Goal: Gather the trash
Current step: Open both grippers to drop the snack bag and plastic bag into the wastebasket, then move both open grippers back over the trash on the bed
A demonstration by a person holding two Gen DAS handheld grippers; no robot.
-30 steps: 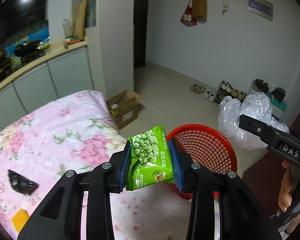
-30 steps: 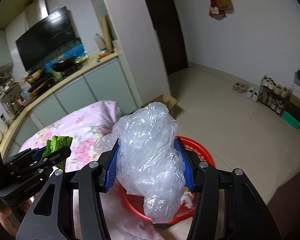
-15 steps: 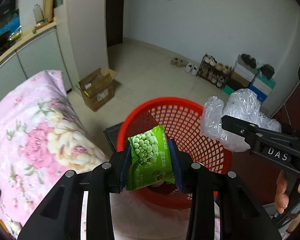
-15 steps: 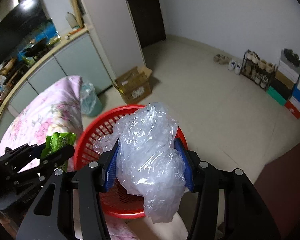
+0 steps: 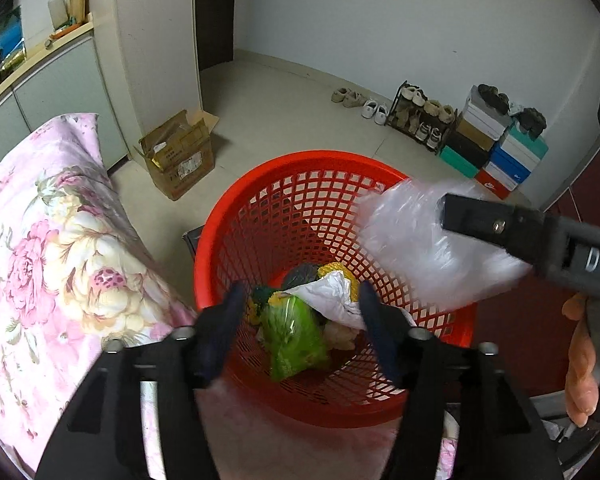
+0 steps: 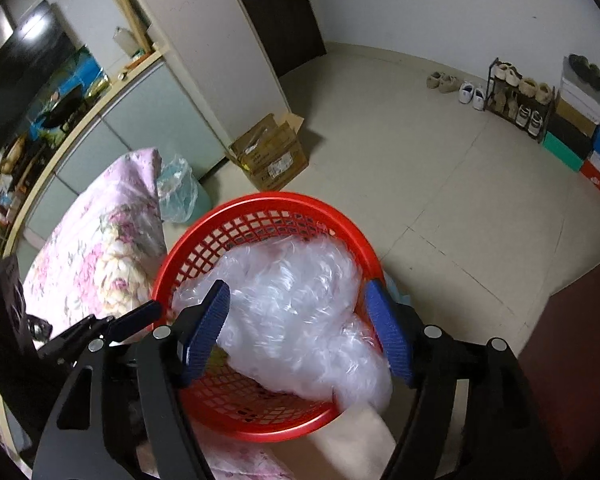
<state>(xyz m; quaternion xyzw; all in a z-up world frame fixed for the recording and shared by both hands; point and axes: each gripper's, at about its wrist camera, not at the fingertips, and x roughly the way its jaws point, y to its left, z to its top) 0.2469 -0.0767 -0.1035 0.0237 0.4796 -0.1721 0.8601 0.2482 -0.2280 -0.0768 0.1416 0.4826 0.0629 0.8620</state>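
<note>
**Both pieces of trash released over the red basket**

While both sets of jaws are opening above the red mesh basket [image 5: 236, 240], nothing is pressed between either pair. The left gripper [image 5: 302, 328] is held over the near rim, its jaws standing wide with a clear gap on each side of the green snack packet [image 5: 294, 338]. That packet is seen below and between them, inside the basket, its long axis running roughly along the gripper's pointing line; whether it is yet at rest on the bottom cannot be told, as it is blurred.

The right gripper [image 6: 306, 334] is likewise spread wide. The crumpled clear plastic bag [image 6: 300, 312] is seen between its blue pads [image 6: 208, 328] but is not squeezed by them; it appears blurred, and is judged to be dropping or settling into the basket, with its lower end drooping over the near rim.

Already in the basket, under the packet, a white crumpled paper or bag [image 5: 336, 296], something yellow [image 5: 334, 272] and a dark lump [image 5: 300, 276] are seen. The basket is set just beside a bed covered with a pink floral quilt [image 5: 40, 260]. A second, pale plastic-lined bin [image 6: 178, 194] is seen farther off beside the bed, and an open cardboard box [image 5: 178, 154] on the floor.

The next reach is judged to depend on what trash is left elsewhere; none is shown here.
</note>
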